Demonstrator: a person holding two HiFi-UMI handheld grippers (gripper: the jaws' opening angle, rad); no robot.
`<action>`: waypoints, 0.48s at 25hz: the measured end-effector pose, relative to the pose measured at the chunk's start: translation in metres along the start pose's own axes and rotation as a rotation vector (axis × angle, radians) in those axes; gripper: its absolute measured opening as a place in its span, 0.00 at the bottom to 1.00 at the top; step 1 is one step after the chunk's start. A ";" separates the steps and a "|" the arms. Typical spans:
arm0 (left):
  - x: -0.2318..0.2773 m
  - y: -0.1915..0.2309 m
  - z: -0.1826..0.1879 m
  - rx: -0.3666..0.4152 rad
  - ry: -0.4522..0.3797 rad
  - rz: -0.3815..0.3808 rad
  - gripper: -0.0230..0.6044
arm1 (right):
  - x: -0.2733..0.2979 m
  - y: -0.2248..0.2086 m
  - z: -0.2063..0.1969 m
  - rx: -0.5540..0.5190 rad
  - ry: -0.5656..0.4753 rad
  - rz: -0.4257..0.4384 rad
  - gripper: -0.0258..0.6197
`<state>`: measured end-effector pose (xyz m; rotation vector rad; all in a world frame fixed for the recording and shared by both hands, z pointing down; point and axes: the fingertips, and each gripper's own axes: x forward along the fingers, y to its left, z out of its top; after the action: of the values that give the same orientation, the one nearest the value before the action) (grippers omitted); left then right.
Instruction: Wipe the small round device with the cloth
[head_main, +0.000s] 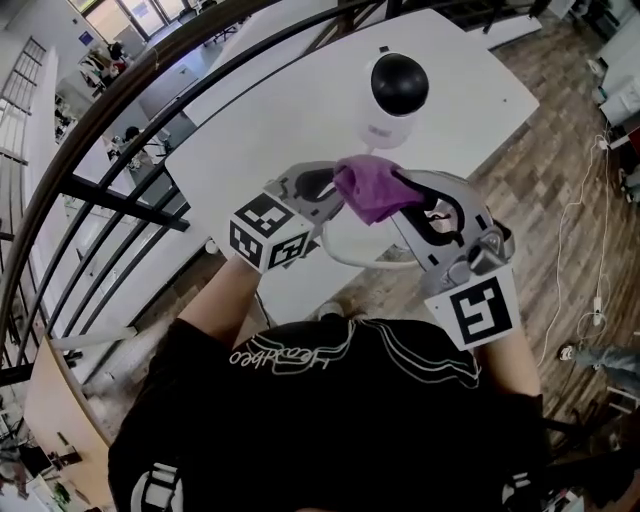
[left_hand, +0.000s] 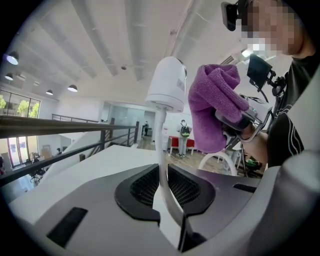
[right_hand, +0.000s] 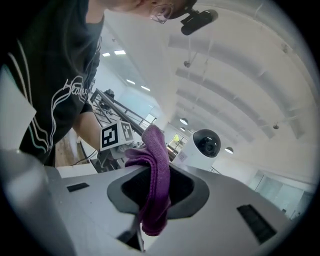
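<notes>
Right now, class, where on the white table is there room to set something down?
Bare: the white table right of the dome camera, toward the wooden floor, and left of it, toward the railing. Crowded: the near edge, left gripper, right gripper, purple cloth, white cable.

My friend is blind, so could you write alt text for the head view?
Two handheld grippers meet by a white table: the right gripper clamps a purple cloth beside a small white round device, while the left gripper grips that device's white cable.
</notes>
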<state>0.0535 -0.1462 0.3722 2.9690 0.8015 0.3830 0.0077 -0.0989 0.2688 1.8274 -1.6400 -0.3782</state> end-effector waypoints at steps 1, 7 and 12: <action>0.000 0.001 -0.001 0.001 0.002 0.006 0.13 | -0.003 0.000 0.001 0.026 -0.011 0.000 0.14; -0.001 0.004 -0.003 0.010 0.023 0.034 0.13 | -0.017 -0.006 0.002 0.097 -0.065 -0.017 0.14; -0.002 0.005 -0.001 0.031 0.045 0.029 0.13 | -0.026 -0.013 0.004 0.133 -0.079 -0.049 0.14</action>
<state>0.0542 -0.1518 0.3734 3.0143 0.7772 0.4449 0.0101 -0.0747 0.2522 1.9765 -1.7125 -0.3742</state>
